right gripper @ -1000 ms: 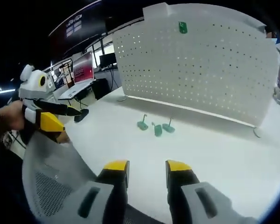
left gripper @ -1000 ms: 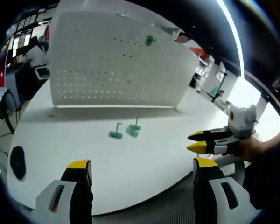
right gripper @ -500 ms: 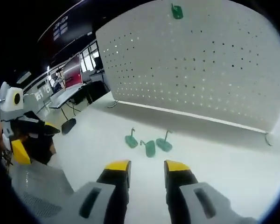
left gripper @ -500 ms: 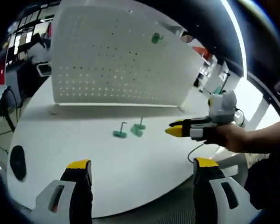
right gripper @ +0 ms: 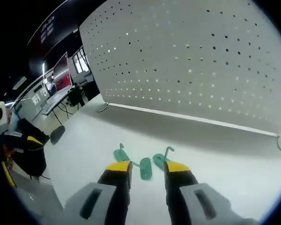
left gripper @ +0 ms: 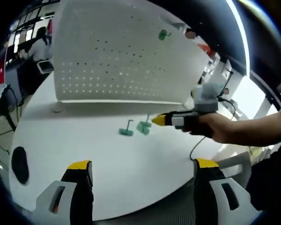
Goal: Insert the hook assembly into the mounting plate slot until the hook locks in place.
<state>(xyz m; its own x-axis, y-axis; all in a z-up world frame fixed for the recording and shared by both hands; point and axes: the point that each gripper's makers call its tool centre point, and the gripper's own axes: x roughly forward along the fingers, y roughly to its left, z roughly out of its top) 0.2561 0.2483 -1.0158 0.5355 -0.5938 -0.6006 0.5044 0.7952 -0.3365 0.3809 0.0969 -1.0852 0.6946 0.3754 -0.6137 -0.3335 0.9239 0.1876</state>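
Hook assemblies [right gripper: 145,169], three green ones, lie loose on the white bench [right gripper: 225,154] toward its middle, in front of the upright perforated mounting plate [right gripper: 201,61]. The right gripper [right gripper: 147,168] hangs just above them, jaws slightly parted and empty; the middle hook sits between its tips. To grip well, I judge it should descend squarely over one hook's base, keep clear of both neighbours, and close firmly. The left gripper [left gripper: 143,166] waits near the bench's front edge, jaws wide and empty. One hook [left gripper: 164,34] already hangs high on the plate.
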